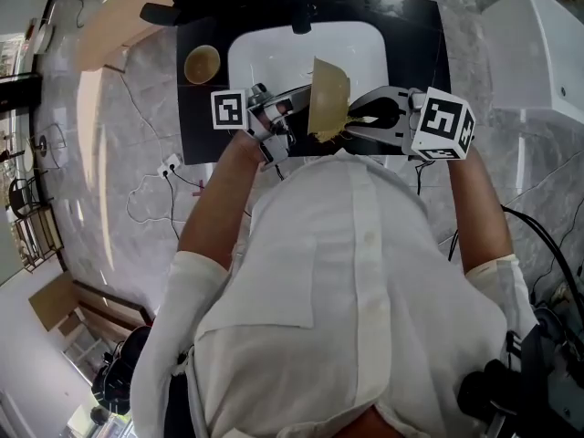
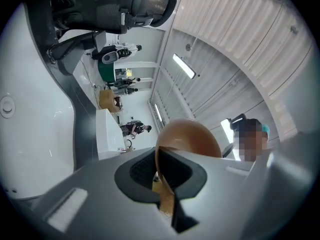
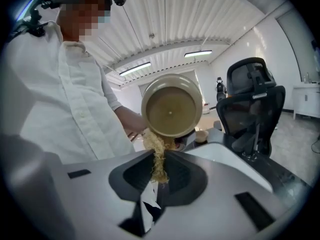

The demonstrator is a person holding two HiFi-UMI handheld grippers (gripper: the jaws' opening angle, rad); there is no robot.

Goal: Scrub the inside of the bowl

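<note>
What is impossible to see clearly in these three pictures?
- Inside of the tan round bowl: left gripper view shows only its outer wall.
- Contact of the straw-coloured fibrous scrubber with the bowl: head view, bowl stands edge-on.
- Near rim of the white sink: head view, hidden by the left gripper and right gripper.

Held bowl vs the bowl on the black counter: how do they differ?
Pose: the held bowl is tipped on edge, its opening facing the right gripper and its scrubber; the counter bowl sits upright.
Place: the held bowl is over the white sink; the counter bowl stands on the black counter beside it.
Contact: the left gripper clamps the held bowl's rim; nothing touches the counter bowl.
Shared: both round, tan.
</note>
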